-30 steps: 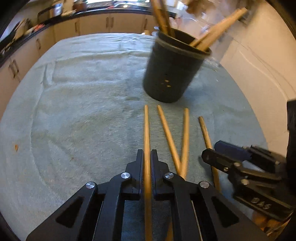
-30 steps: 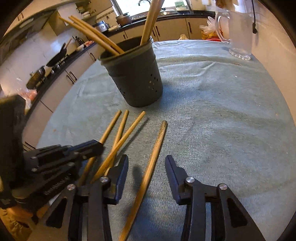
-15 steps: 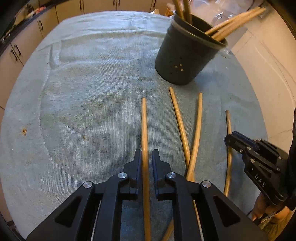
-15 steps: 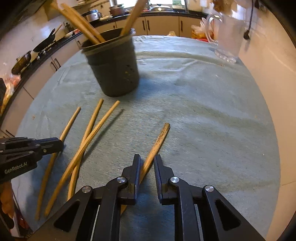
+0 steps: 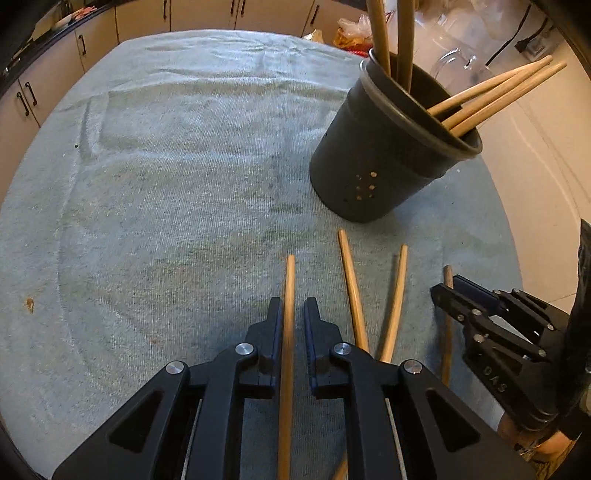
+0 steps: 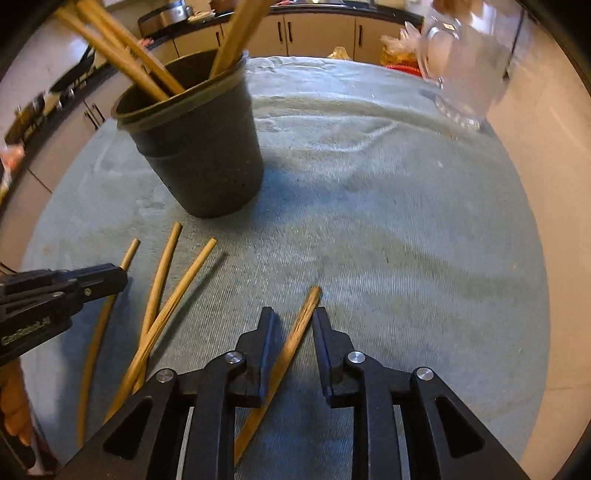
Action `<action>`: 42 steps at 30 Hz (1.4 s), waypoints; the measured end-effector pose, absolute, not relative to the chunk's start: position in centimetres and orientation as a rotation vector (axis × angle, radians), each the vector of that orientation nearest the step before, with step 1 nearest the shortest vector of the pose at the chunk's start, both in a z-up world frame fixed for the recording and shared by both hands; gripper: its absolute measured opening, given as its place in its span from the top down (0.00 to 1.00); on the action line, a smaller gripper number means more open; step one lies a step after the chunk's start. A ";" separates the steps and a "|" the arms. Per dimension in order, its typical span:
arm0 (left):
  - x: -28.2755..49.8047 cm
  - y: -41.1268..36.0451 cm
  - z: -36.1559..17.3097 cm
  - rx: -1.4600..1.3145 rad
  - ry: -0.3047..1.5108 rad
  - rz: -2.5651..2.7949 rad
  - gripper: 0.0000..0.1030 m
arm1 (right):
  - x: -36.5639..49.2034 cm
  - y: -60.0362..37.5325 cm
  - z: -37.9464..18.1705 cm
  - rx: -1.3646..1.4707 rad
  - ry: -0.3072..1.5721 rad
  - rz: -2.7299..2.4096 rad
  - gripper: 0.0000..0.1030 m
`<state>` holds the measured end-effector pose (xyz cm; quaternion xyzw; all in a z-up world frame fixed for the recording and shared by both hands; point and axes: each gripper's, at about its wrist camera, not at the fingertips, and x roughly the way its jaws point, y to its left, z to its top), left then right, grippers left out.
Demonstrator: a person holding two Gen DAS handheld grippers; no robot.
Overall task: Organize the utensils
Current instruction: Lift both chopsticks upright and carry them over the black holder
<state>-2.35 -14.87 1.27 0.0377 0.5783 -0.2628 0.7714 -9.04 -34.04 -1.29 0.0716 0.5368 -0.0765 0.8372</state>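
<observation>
A dark utensil cup (image 5: pixel 384 158) (image 6: pixel 203 155) stands on the towel with several wooden sticks in it. My left gripper (image 5: pixel 293 314) is shut on a light wooden chopstick (image 5: pixel 289 288). Two more chopsticks (image 5: pixel 352 291) (image 6: pixel 162 280) lie just right of it. My right gripper (image 6: pixel 293 321) is shut on a darker wooden stick (image 6: pixel 301 321), slightly lifted; the stick runs askew between the fingers. The right gripper also shows in the left wrist view (image 5: pixel 448 291), the left gripper in the right wrist view (image 6: pixel 110 275).
A grey-green towel (image 5: pixel 166 166) covers the counter. A clear glass pitcher (image 6: pixel 465 62) stands at the far right, behind the cup. Cabinets (image 5: pixel 207 14) run along the back. The counter's right edge (image 5: pixel 517 229) drops to a pale floor.
Both grippers, each with its stick, have moved toward the cup, which looms larger. The right gripper, open a second ago, closed on the dark stick and lifted it.
</observation>
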 end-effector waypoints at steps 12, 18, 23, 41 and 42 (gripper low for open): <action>-5.2 -12.6 4.4 0.005 1.104 -0.582 0.95 | -10.8 -34.3 2.2 0.246 0.956 -0.109 0.93; -8.3 -10.6 9.8 -0.040 0.948 -0.591 0.95 | -14.5 -34.2 7.3 0.287 0.741 -0.110 0.93; -11.4 -9.1 13.9 -0.053 0.783 -0.573 0.95 | -18.2 -34.5 10.7 0.323 0.529 -0.147 0.93; -16.8 -5.8 17.1 -0.100 0.623 -0.568 0.95 | -26.8 -33.2 13.9 0.327 0.302 -0.283 0.92; -17.1 -5.7 17.2 -0.098 0.622 -0.569 0.95 | -27.0 -33.2 13.9 0.328 0.301 -0.282 0.92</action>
